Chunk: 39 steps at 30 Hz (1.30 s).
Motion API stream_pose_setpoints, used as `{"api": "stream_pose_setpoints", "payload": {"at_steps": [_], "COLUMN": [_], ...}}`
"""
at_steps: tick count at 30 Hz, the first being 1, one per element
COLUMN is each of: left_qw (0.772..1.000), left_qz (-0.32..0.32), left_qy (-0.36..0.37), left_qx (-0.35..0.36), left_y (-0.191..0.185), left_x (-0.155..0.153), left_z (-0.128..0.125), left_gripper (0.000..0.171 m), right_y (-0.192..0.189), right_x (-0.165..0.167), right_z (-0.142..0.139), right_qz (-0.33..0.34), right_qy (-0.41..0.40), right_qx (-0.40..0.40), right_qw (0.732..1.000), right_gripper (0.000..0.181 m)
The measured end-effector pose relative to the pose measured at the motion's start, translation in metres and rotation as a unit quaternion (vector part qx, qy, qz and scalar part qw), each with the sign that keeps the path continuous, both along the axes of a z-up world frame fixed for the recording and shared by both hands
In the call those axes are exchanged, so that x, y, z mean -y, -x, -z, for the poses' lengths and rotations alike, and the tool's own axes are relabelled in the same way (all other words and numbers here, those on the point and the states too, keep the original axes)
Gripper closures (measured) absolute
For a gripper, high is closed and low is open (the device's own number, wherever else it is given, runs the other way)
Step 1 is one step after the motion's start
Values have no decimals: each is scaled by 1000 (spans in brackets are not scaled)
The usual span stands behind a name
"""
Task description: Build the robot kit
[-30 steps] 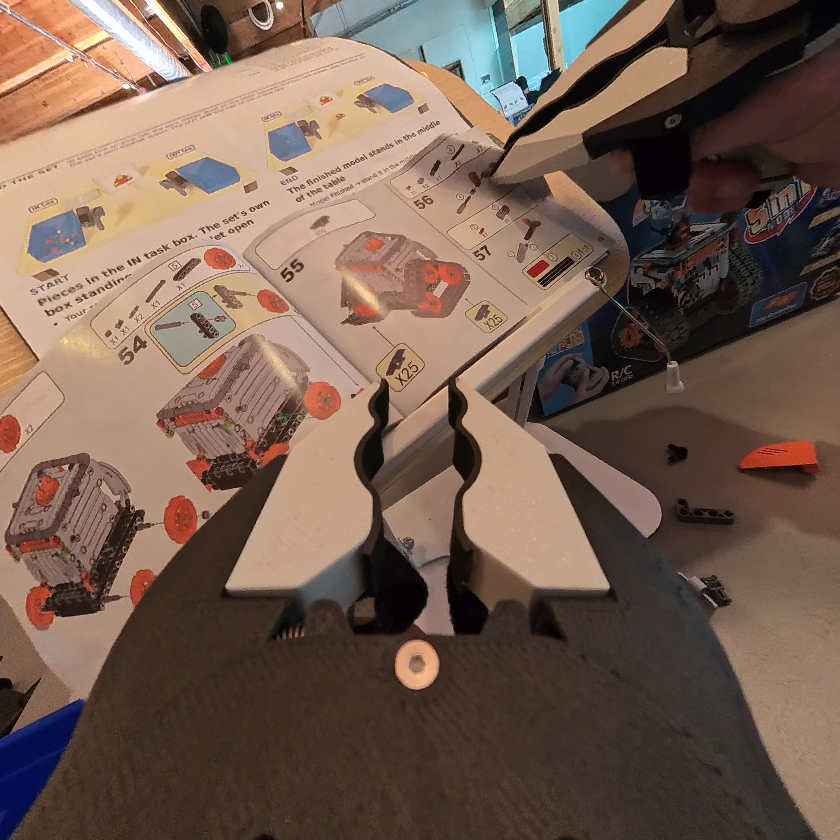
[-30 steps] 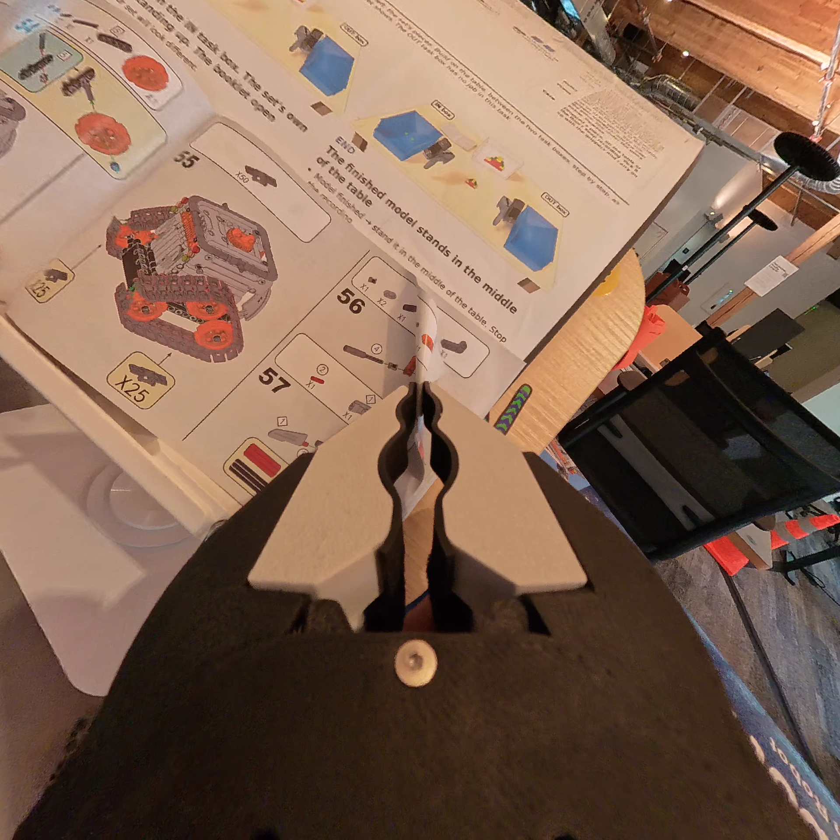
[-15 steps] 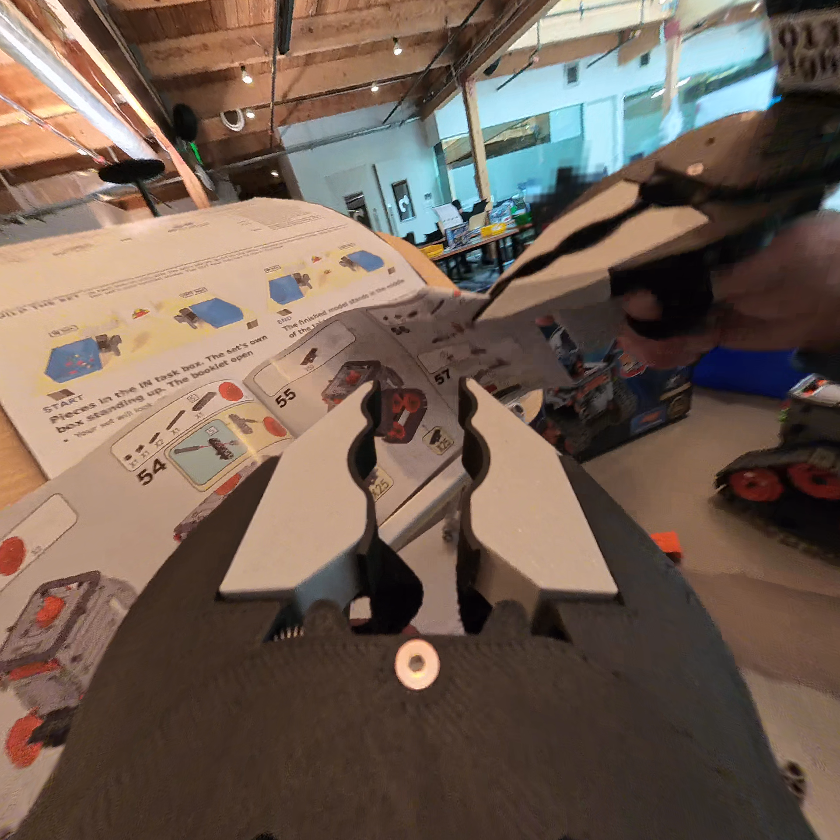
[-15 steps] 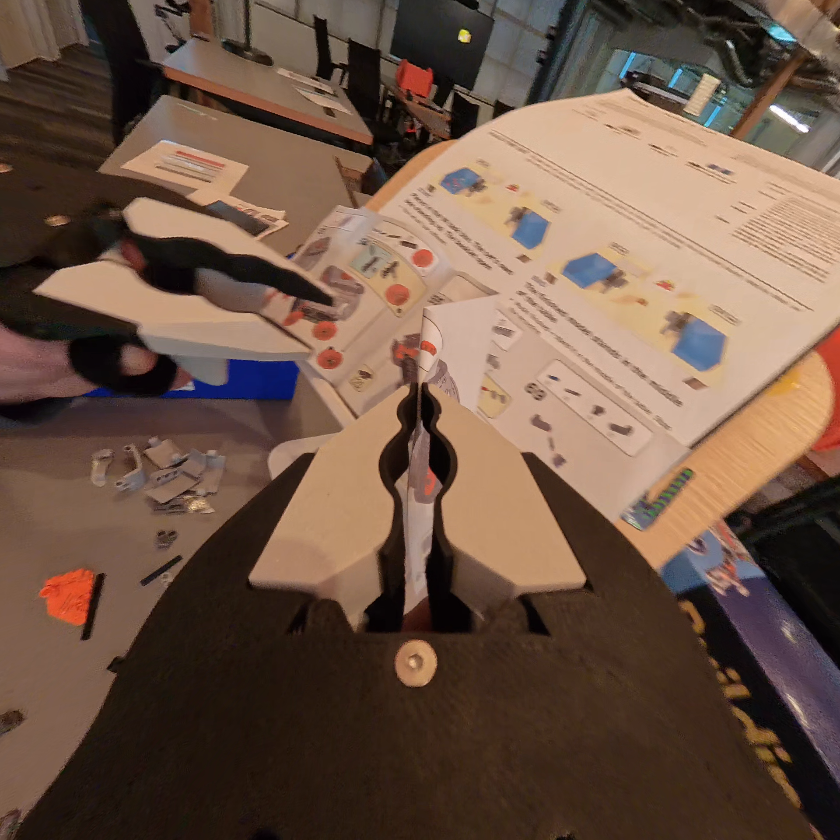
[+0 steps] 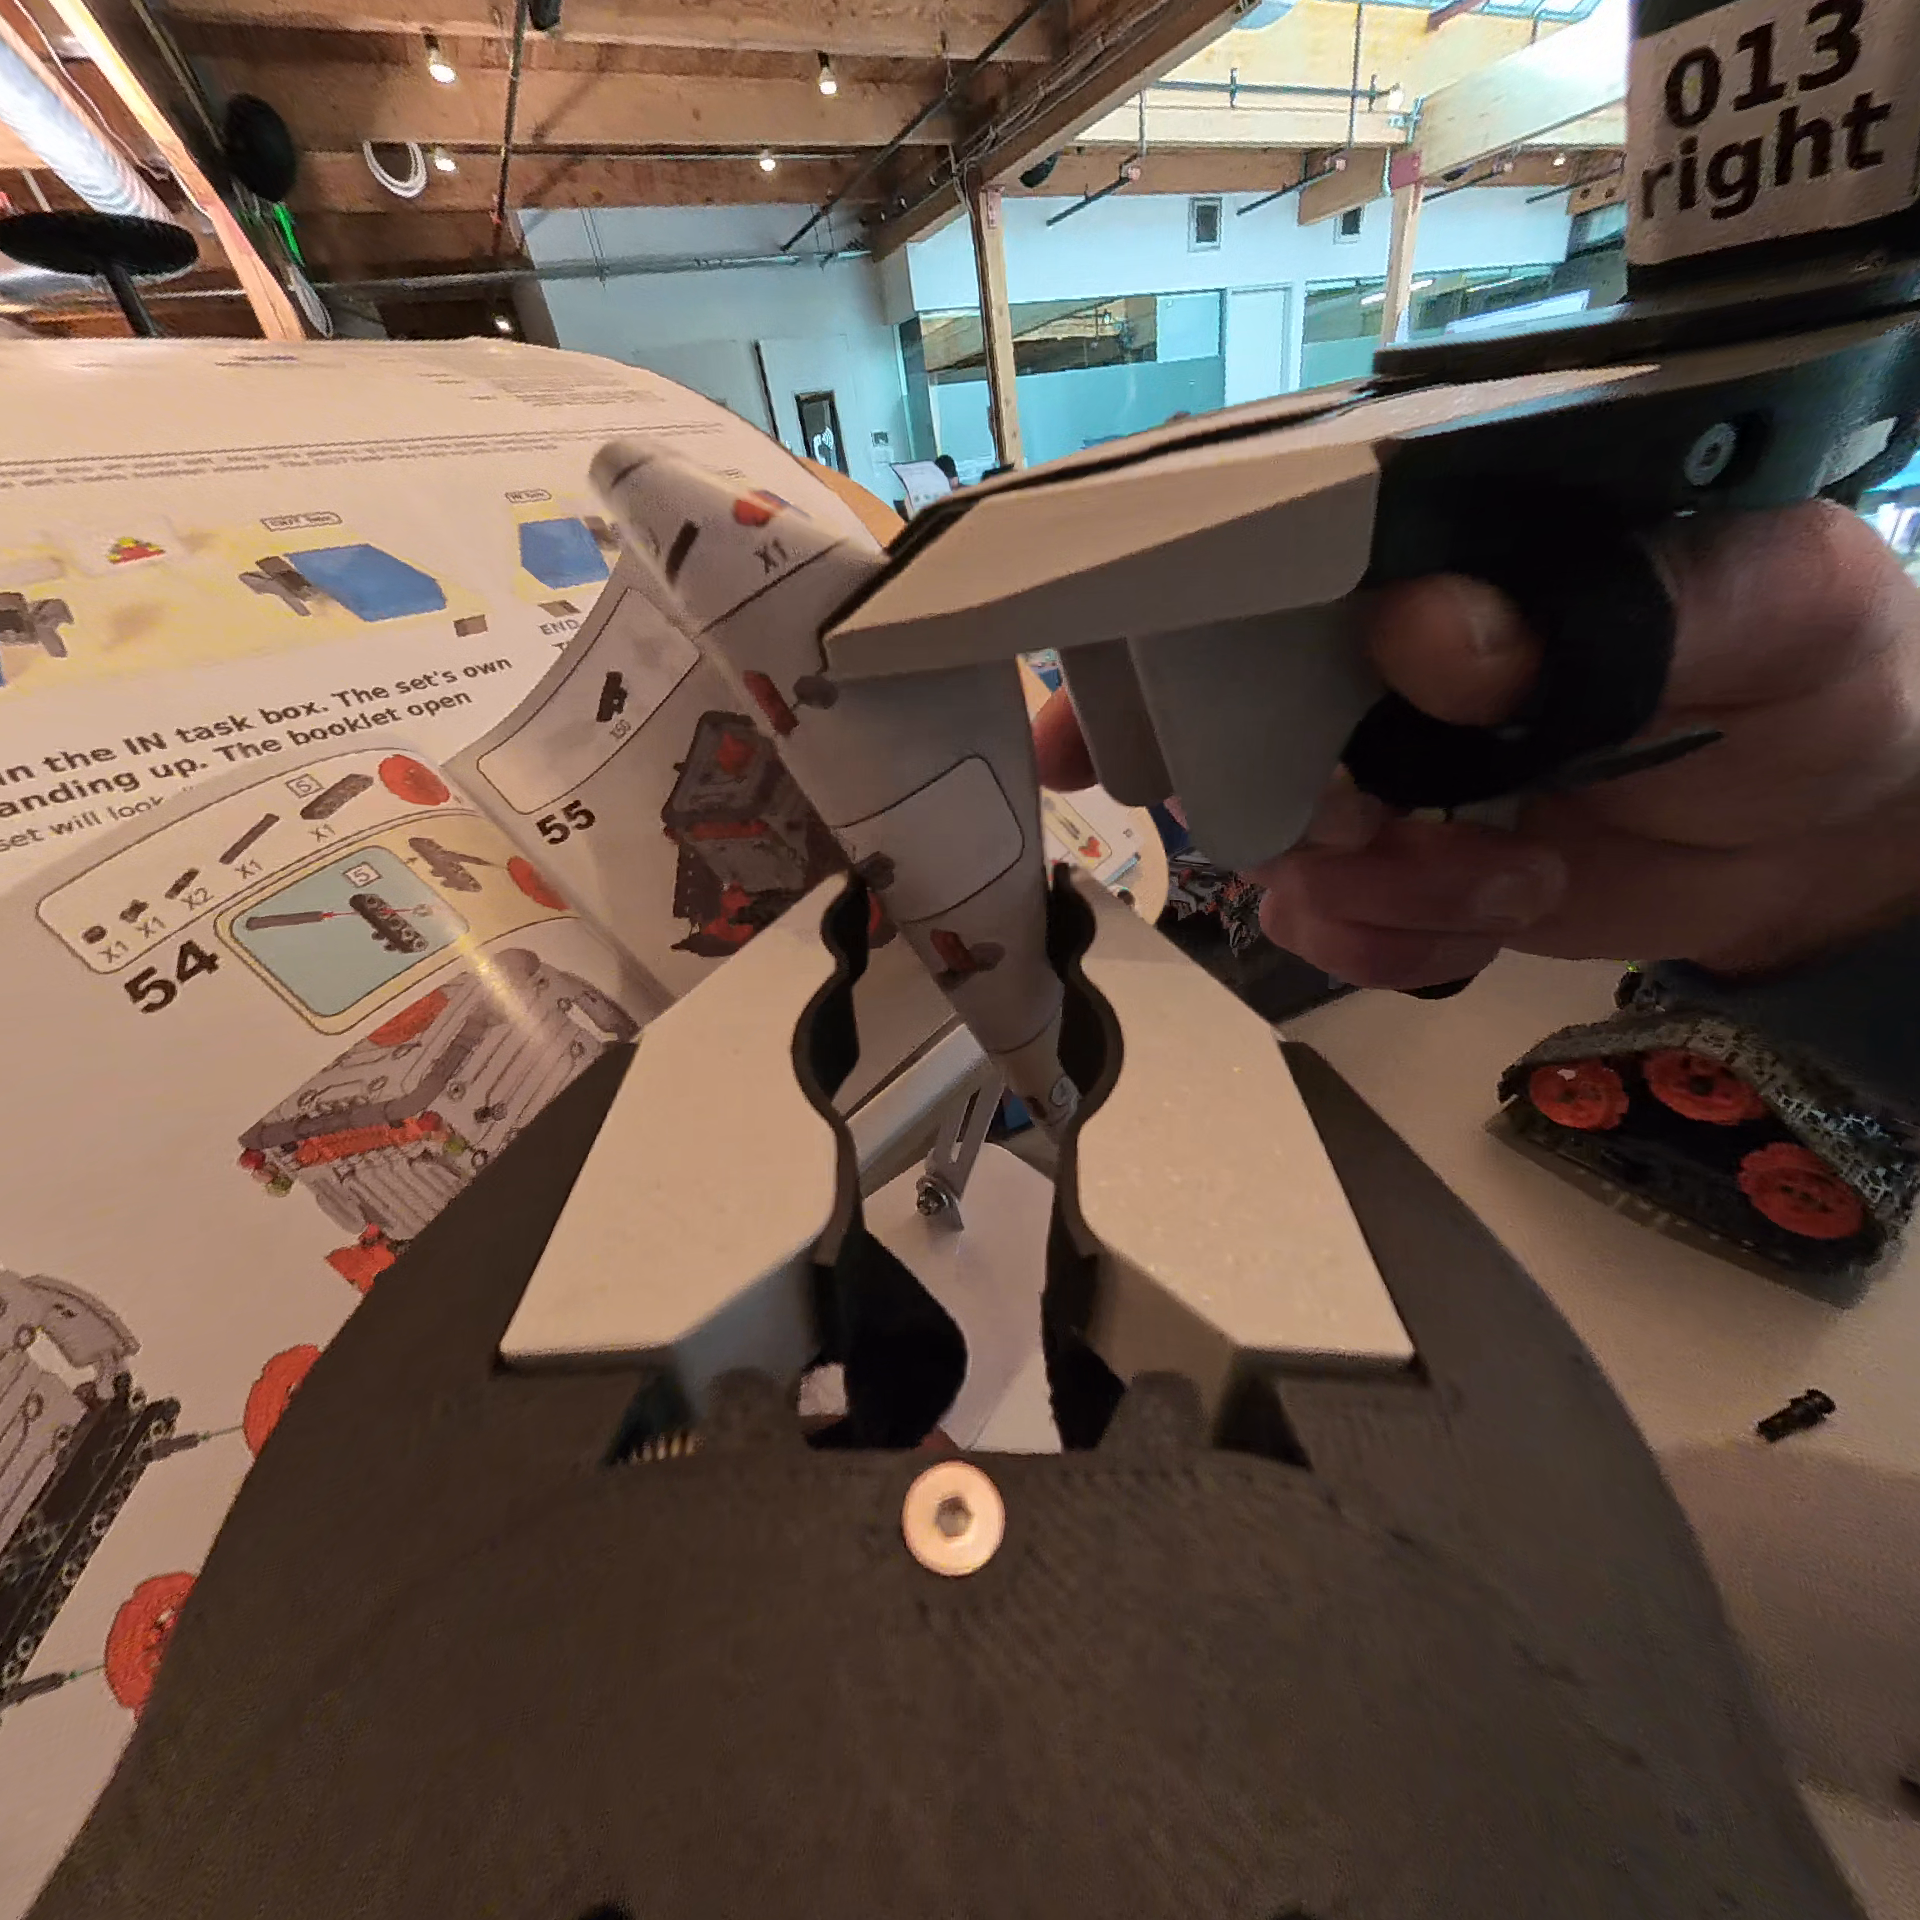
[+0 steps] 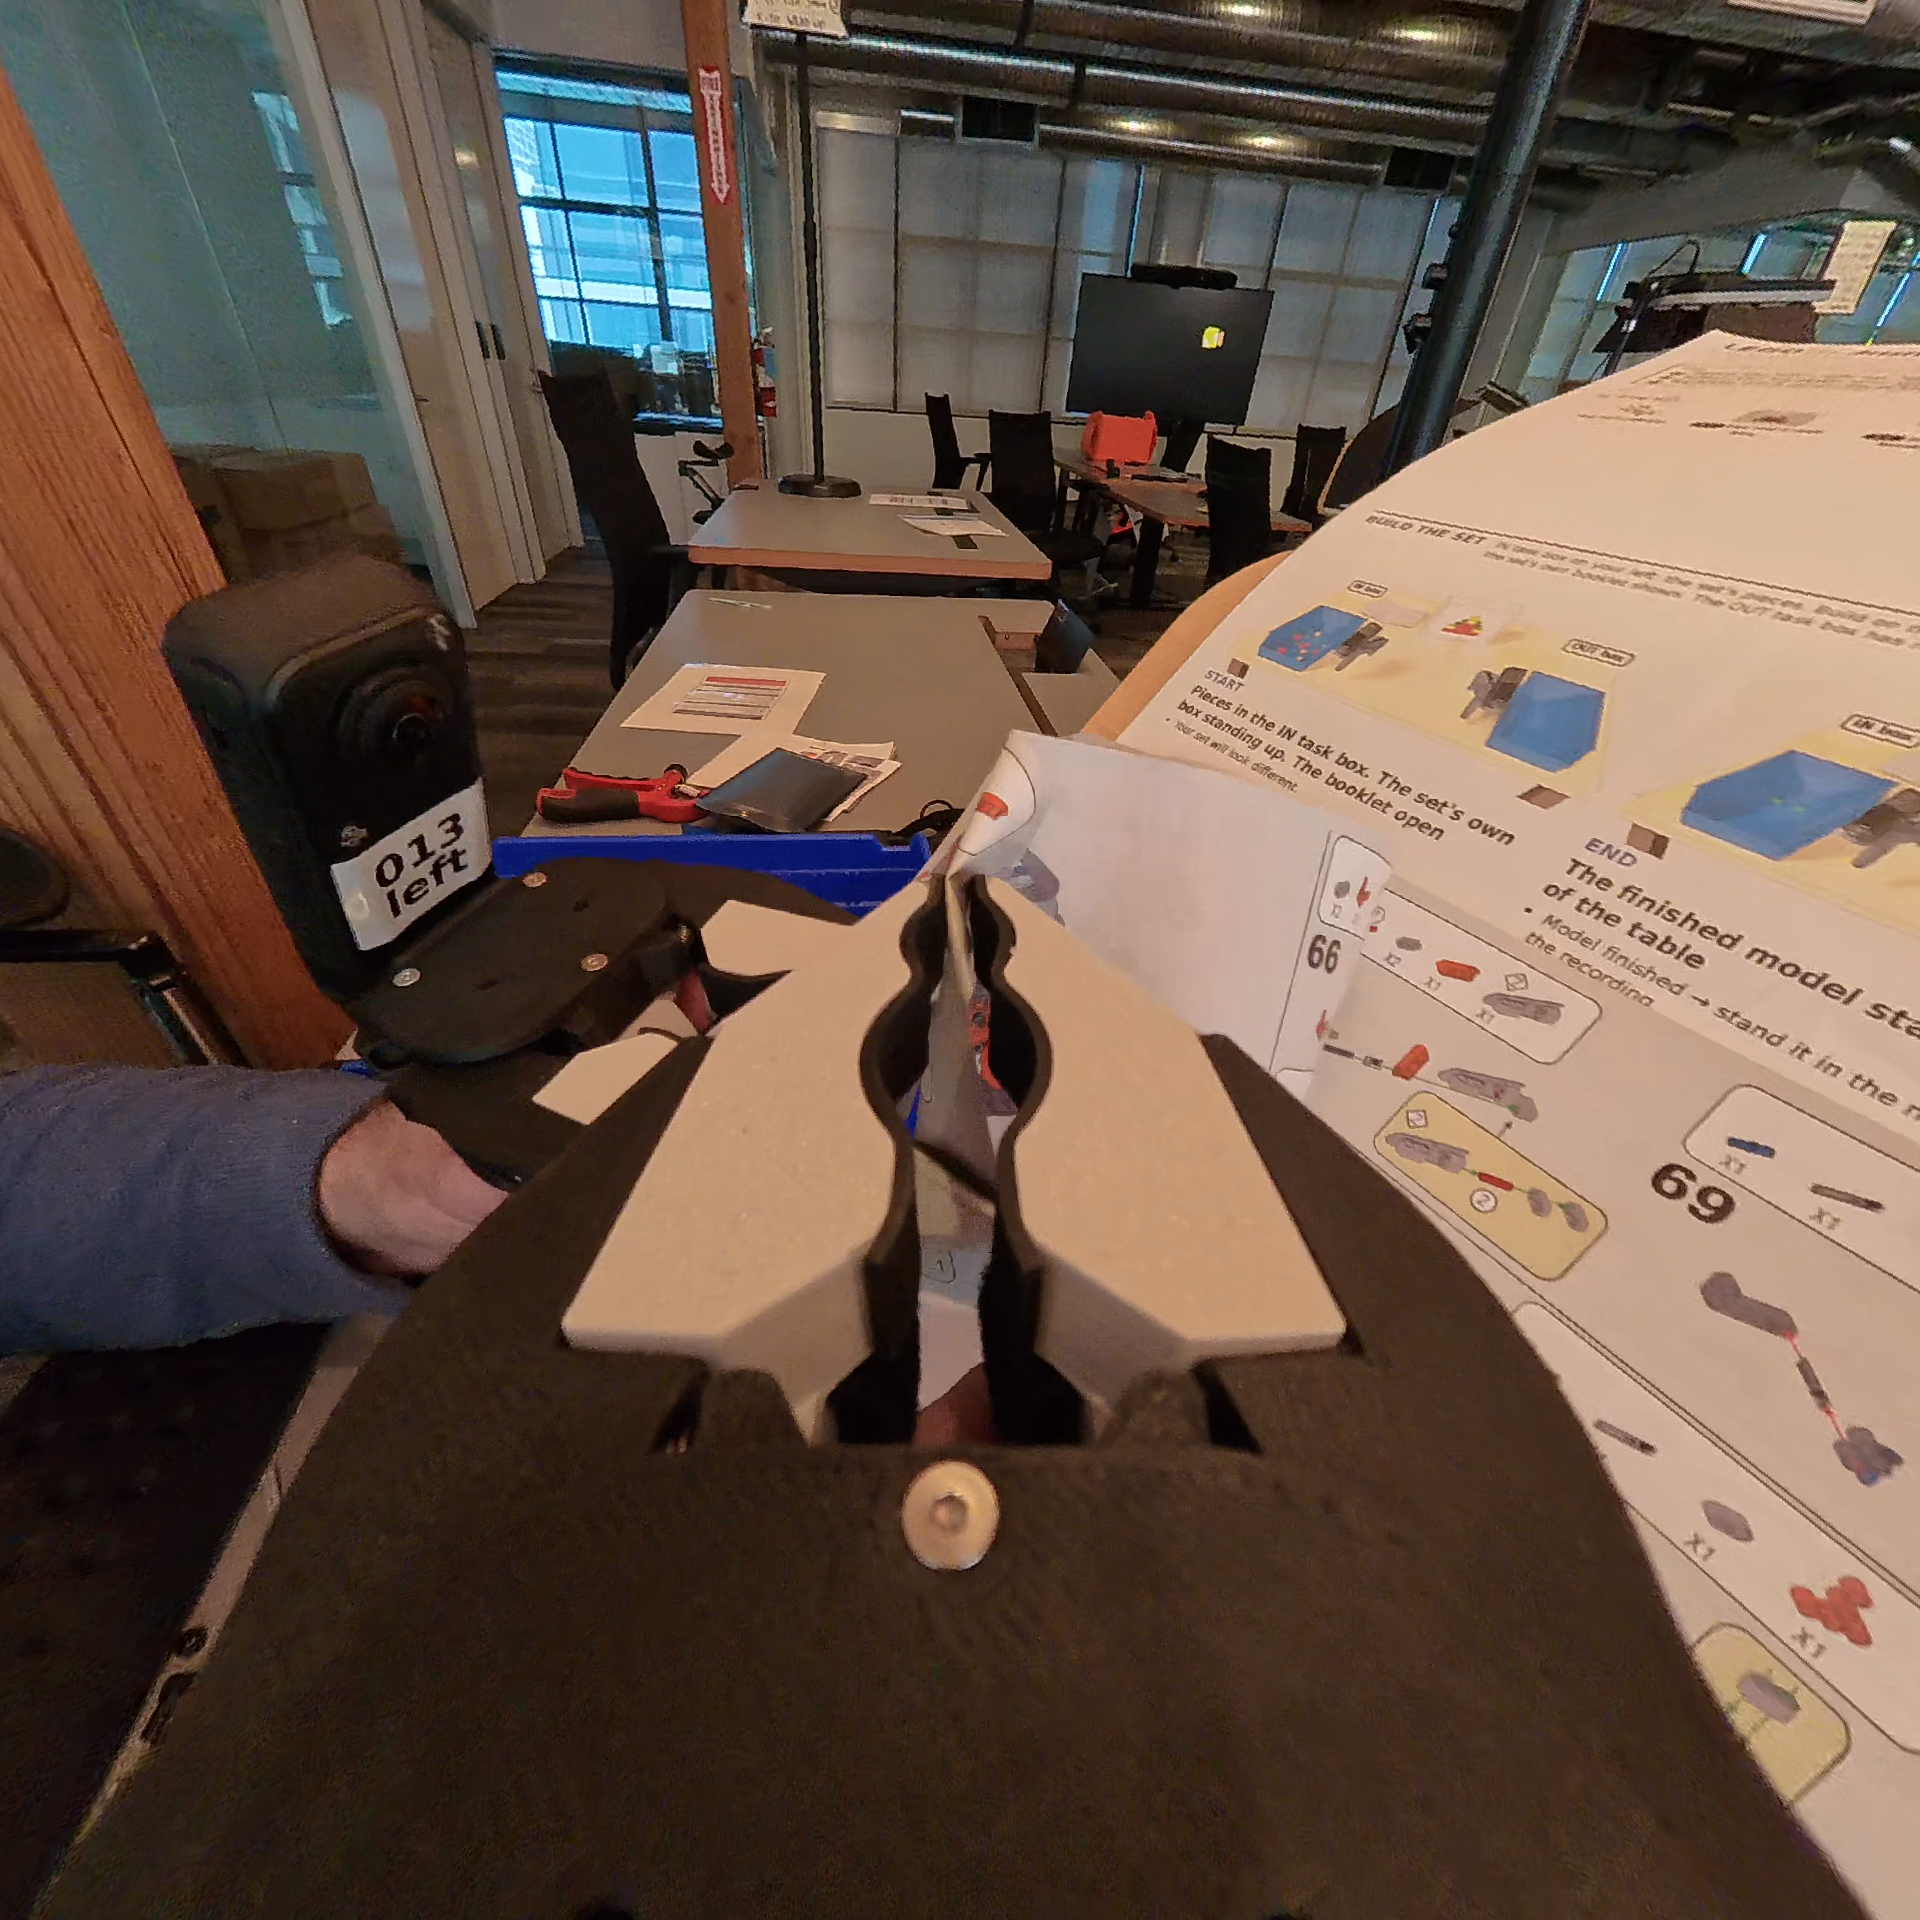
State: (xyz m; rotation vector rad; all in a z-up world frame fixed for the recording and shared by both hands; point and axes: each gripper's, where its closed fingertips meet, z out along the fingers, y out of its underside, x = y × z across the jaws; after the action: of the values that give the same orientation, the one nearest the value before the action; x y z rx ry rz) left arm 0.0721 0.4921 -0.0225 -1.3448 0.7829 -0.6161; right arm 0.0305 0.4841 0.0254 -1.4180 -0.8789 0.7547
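Observation:
An instruction booklet (image 5: 312, 987) stands open on a white stand (image 5: 956, 1143). My right gripper (image 6: 951, 894) is shut on a bunch of its pages (image 6: 1143, 883) and holds them lifted and curled over the open spread (image 6: 1558, 1195). In the left wrist view the right gripper (image 5: 868, 592) comes in from the upper right, pinching the pages (image 5: 914, 831). My left gripper (image 5: 951, 904) is open and empty, just below the lifted pages, whose lower edge shows in the gap between its fingers. Its black body (image 6: 520, 956) shows at left in the right wrist view.
A large printed sheet (image 5: 312, 468) stands behind the booklet. A tracked model with orange wheels (image 5: 1704, 1143) sits on the table at right, with a small black pin (image 5: 1792, 1413) near it. A blue bin (image 6: 707, 857) lies beyond the left gripper. About 6 cm separates my left fingertips from my right.
My right gripper has lifted the pinched pages off the right-hand page and swung them leftwards over the spread. My left gripper stays open and now sits right under the lifted pages.

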Motion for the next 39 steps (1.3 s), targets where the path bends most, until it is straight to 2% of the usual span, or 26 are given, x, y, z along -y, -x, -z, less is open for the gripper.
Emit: {"api": "stream_pose_setpoints", "payload": {"at_steps": [2,3,4,8,10,13,15,19,25,30,34,37,39], "left_qw": [1000,999,997,983,975,969,968,964,962,954,935,932,922], "left_qz": [11,25,44,116,160,186,189,218,229,249,288,289,303], "left_qy": [9,17,27,57,67,60,62,58,48,54,77,87,92], "left_qx": [13,34,56,128,137,151,150,140,138,159,191,202,225], "left_y": [4,6,7,14,13,15,15,13,17,22,24,25,29], "left_x": [0,1,4,12,20,26,27,37,48,52,58,54,55], "left_z": [-1,-4,-7,-19,-22,-27,-26,-25,-31,-34,-38,-37,-40], "left_gripper": [146,155,156,154,150,146,142,129,116,110,105,118,127], "right_y": [2,4,3,-4,-6,-2,2,11,25,29,26,21,16], "right_x": [0,1,2,8,15,22,24,30,43,47,52,45,43], "right_z": [-4,-5,-6,-7,-6,0,4,7,4,2,-2,-4,-8], "right_qz": [-2,-7,-8,-19,-36,-45,-50,-74,-128,-144,-178,-183,-179], "right_qy": [-2,0,1,4,4,-7,-11,-3,4,11,30,46,42], "right_qx": [-8,-9,-10,-14,-16,6,18,9,-23,-38,-79,-112,-131], "right_qw": [1000,1000,1000,1000,999,999,999,997,992,989,980,976,974], "right_gripper": [169,162,159,165,171,172,181,177,149,141,135,137,140]}}
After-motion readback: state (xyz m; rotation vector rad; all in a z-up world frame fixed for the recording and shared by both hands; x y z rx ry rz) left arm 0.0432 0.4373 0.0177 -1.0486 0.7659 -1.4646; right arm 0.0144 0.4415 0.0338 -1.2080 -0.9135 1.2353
